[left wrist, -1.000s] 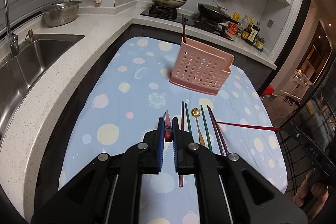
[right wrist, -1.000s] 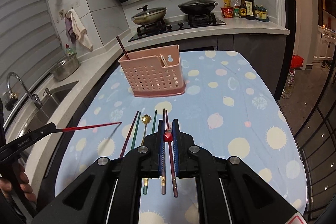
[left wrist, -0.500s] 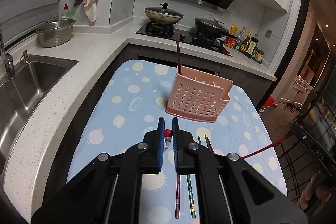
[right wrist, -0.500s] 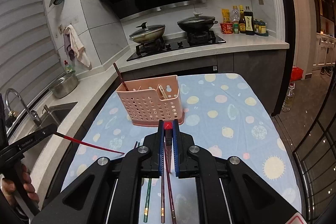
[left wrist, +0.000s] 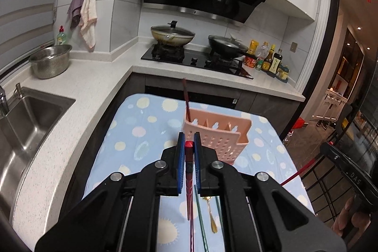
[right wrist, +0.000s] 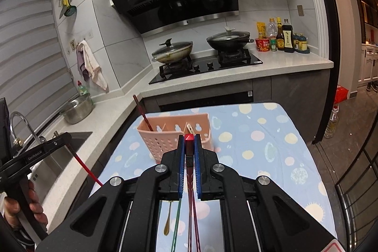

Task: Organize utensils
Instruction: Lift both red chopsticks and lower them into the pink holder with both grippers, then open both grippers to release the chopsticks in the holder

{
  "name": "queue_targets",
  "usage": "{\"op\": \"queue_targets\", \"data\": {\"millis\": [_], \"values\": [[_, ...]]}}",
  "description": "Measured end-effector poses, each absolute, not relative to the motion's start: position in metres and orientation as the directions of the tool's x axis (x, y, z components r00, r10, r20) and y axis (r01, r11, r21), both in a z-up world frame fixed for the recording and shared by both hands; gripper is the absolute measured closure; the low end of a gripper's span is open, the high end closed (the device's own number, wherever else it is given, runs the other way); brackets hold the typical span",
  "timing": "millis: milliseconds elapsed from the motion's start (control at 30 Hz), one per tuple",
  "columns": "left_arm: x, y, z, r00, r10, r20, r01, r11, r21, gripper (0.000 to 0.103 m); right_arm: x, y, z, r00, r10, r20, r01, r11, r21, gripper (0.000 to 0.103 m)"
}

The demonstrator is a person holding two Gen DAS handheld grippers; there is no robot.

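My left gripper [left wrist: 189, 145] is clamped tight on a red chopstick [left wrist: 189, 181], and my right gripper [right wrist: 189, 138] is clamped on another red chopstick [right wrist: 189, 171]. Both sticks hang down under the jaws, above the table. Just ahead of both grippers stands the pink basket [left wrist: 219, 134] on the blue spotted cloth [left wrist: 141, 134]. One dark chopstick [right wrist: 141, 112] leans in its left end. A gold spoon [left wrist: 211, 214] and green chopsticks [left wrist: 200, 216] lie on the cloth below.
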State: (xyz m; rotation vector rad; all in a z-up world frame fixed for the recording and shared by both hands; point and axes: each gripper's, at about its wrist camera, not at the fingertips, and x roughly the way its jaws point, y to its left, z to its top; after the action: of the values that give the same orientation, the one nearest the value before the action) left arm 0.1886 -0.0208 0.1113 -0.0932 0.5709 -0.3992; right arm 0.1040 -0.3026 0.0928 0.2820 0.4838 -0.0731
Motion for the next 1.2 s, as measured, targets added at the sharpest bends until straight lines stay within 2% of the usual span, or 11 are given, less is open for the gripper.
{"op": "queue_targets", "data": {"millis": [467,800,933,1200], "values": [[0.23,-0.066,0.205,0.815,-0.473,-0.335,0.436,0.881,-0.183,0.096,0.173,-0.319,0.16,0.941,0.036,-0.336,0.072,0.95,0.304,0.096],[0.281,-0.095,0.219,0.825,-0.492,-0.277,0.457,0.87,-0.184,0.096,0.231,-0.32,0.169,0.945,0.039,-0.325,0.063,0.952,0.298,0.096],[0.303,-0.102,0.208,0.821,-0.496,-0.282,0.456,0.868,-0.198,0.096,0.249,-0.321,0.156,0.936,0.048,-0.349,0.066,0.949,0.308,0.096],[0.332,-0.112,0.159,0.796,-0.482,-0.365,0.436,0.876,-0.207,0.096,0.278,-0.319,0.112,0.899,0.058,-0.433,0.089,0.946,0.312,0.096]]}}
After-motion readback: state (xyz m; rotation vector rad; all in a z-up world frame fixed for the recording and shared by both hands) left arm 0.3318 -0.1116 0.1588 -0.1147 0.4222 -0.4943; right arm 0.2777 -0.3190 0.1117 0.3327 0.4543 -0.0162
